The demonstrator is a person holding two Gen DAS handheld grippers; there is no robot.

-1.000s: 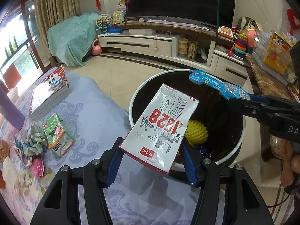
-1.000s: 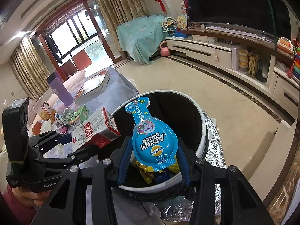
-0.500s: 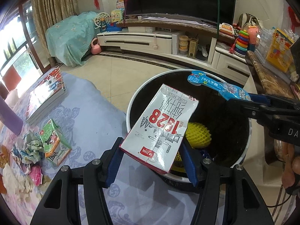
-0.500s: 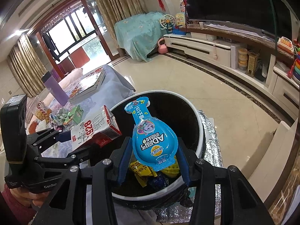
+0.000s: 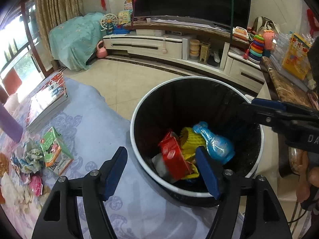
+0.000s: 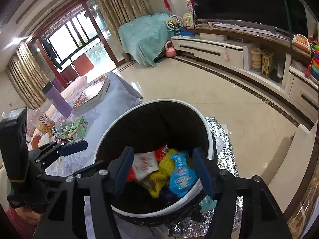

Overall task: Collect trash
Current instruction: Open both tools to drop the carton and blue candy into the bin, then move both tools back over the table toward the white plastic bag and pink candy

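We see the right gripper (image 6: 162, 167) over the black trash bin (image 6: 205, 123), its jaws just opened wider with nothing pressed between the blue pads. Inside the bin lie the blue pouch (image 6: 182, 176), a red-and-white milk carton (image 6: 146, 164) and yellow wrappers (image 6: 159, 181). At left the left gripper (image 6: 76, 146) hangs empty over the lilac tablecloth (image 6: 111, 109), near a green carton (image 6: 79, 127), crumpled paper (image 6: 63, 129), a book stack (image 6: 93, 94) and a purple bottle (image 6: 57, 98).
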